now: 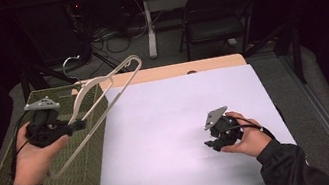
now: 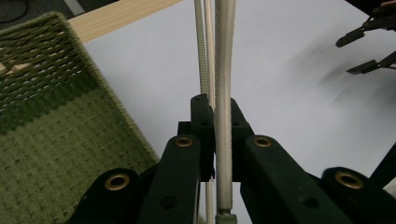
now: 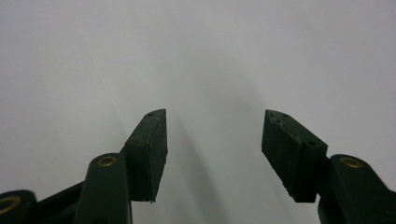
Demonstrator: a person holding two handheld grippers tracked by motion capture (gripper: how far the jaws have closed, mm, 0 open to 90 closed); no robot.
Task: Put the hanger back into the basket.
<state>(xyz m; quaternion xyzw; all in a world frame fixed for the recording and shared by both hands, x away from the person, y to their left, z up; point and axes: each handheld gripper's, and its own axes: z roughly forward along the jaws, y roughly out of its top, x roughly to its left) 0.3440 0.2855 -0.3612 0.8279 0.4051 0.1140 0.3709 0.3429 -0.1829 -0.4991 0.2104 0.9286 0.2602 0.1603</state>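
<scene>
The left gripper [image 1: 78, 125], jaws pinched on one arm of the cream hanger [image 1: 101, 90], holds it tilted above the green woven basket [image 1: 88, 161] at the table's left edge, seemingly lifting it out, while the right gripper [image 1: 210, 142] waits spread and empty over the white sheet [image 1: 167, 122].

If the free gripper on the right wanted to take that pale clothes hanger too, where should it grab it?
Probably the upper arm of the hanger, coming from the white sheet's side. The left gripper already clamps the lower part beside the green basket, so the hanger juts up tilted, its thin upper arm free in the air. The right gripper rests open.
</scene>
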